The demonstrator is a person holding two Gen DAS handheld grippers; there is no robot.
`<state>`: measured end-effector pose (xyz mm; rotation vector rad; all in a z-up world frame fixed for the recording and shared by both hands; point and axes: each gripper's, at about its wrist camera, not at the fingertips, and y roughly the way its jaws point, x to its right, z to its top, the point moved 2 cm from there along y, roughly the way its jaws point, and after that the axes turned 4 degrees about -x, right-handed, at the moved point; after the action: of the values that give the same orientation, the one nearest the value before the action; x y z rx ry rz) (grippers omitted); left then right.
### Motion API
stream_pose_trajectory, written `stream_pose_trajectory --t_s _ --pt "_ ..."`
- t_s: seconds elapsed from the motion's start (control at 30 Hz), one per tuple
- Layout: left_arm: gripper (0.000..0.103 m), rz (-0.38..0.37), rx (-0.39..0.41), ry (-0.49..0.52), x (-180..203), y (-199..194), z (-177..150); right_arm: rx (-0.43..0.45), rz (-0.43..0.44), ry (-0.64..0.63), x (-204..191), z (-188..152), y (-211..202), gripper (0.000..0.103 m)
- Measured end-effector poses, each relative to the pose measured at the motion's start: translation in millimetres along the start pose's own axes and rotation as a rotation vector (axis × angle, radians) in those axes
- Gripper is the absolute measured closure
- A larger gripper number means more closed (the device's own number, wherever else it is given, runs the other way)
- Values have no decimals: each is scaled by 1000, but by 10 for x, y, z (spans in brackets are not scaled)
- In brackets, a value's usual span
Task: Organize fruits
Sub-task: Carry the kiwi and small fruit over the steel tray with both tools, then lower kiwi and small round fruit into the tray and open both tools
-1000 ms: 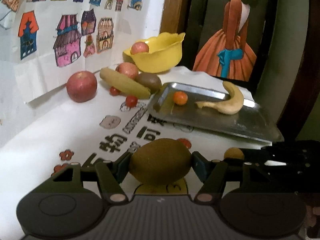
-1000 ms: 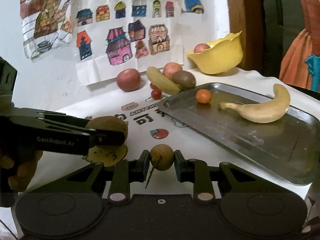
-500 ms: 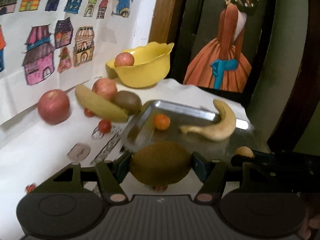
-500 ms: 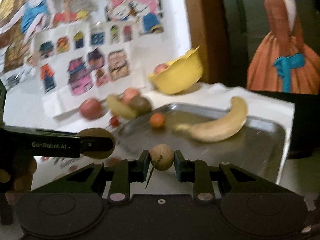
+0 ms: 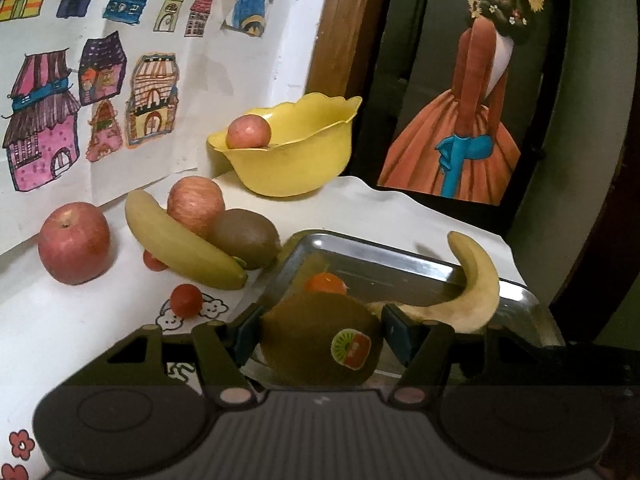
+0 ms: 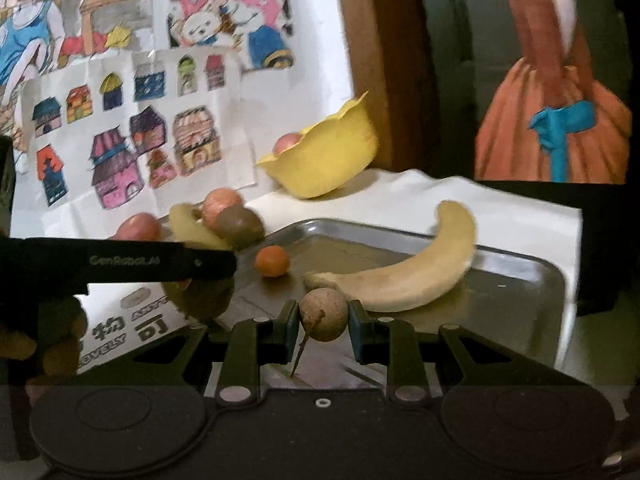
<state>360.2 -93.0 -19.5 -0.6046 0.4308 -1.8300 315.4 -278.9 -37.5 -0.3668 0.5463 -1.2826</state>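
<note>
Nearing tray (image 5: 400, 268) w/ kiwi (image 5: 320, 340), longan (image 6: 323, 314)

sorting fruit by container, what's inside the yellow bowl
One apple shows above the rim of the yellow bowl, at its left side. The bowl's wall hides its bottom, so anything lower down cannot be seen.

The white-clothed table (image 5: 80, 320) carries a metal tray (image 5: 400, 256), yellow bowl (image 5: 296, 160), apples, banana, kiwi and small tomatoes.
</note>
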Motion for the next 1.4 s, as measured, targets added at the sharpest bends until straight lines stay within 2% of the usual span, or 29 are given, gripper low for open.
stream_pose_trajectory --t_s 0.2,0.5,0.6,0.87,0.93,0.97,1.1,1.23,1.4 --pt "35 1 -1 -8 -21 68 31 -107 76 5 -19 140 241 75" --pt "35 -14 -15 -32 -58 165 18 -165 74 -43 -11 242 577 75" --pt "35 -14 -14 -32 -61 161 20 -146 71 -48 0 255 600 72" --pt "35 -22 -20 -29 -33 154 7 -109 63 -64 -8 226 420 53" --pt "39 -28 -15 -23 -13 149 6 -81 44 -65 6 208 310 40" --pt "40 -30 -6 -13 4 135 10 -66 35 -66 16 199 256 37" --pt "42 -41 9 16 69 104 24 -48 22 -45 78 156 114 34" --pt "39 -24 5 39 119 96 -6 -49 15 -29 110 92 28 32" --pt "27 -28 4 14 80 13 -60 -30 8 -11 96 8 -110 25"
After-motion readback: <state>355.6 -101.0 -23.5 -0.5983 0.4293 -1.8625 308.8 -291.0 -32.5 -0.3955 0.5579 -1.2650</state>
